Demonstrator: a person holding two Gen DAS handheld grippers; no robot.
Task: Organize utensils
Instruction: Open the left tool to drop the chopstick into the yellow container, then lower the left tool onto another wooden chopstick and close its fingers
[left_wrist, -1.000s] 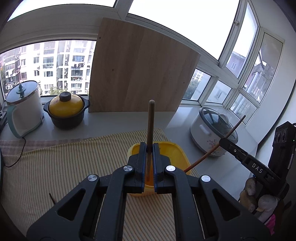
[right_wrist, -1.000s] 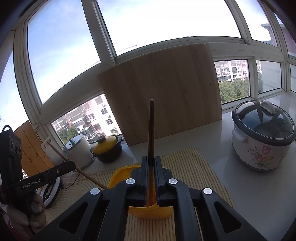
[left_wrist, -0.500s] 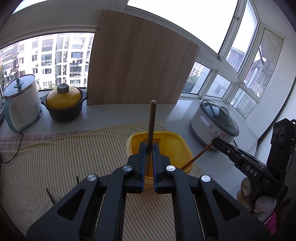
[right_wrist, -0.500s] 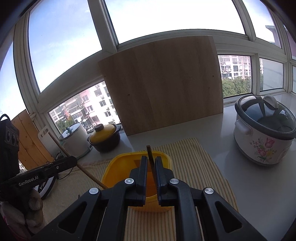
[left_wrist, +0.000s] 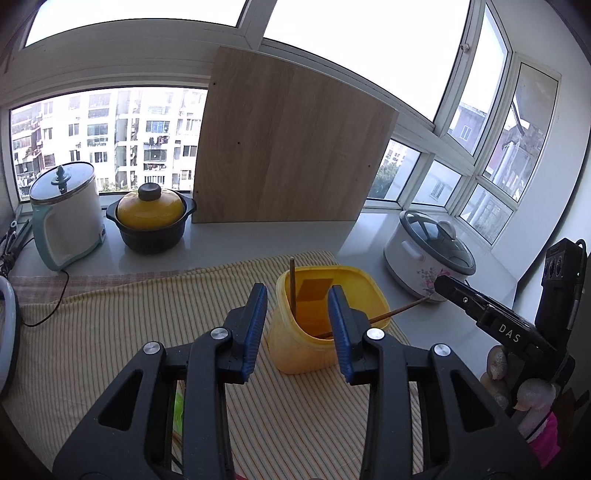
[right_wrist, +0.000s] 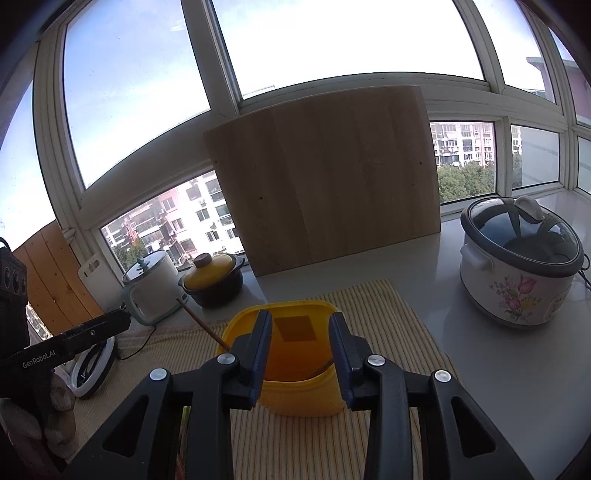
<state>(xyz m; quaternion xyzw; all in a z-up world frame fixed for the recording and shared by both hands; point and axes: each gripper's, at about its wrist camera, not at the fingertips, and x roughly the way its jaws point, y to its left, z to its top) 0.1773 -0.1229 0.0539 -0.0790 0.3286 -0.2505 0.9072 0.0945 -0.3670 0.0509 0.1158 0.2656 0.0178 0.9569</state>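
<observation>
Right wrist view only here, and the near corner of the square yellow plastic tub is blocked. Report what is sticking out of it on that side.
Observer: The left wrist view shows a thin brown wooden chopstick leaning out over the square yellow plastic tub's rim, toward the white flowered rice cooker.
Operator: Now give me the left gripper's jaws.
Observer: The left gripper has its jaws opening, with nothing between the pads.
Operator: Name anything else in the tub.
Observer: A second brown chopstick looks upright from here.

Tub (left_wrist: 325, 332) on striped mat (left_wrist: 122, 332), two chopsticks (left_wrist: 291, 284) in tub, board (left_wrist: 288, 155) behind, cooker (left_wrist: 428, 254) right of tub
</observation>
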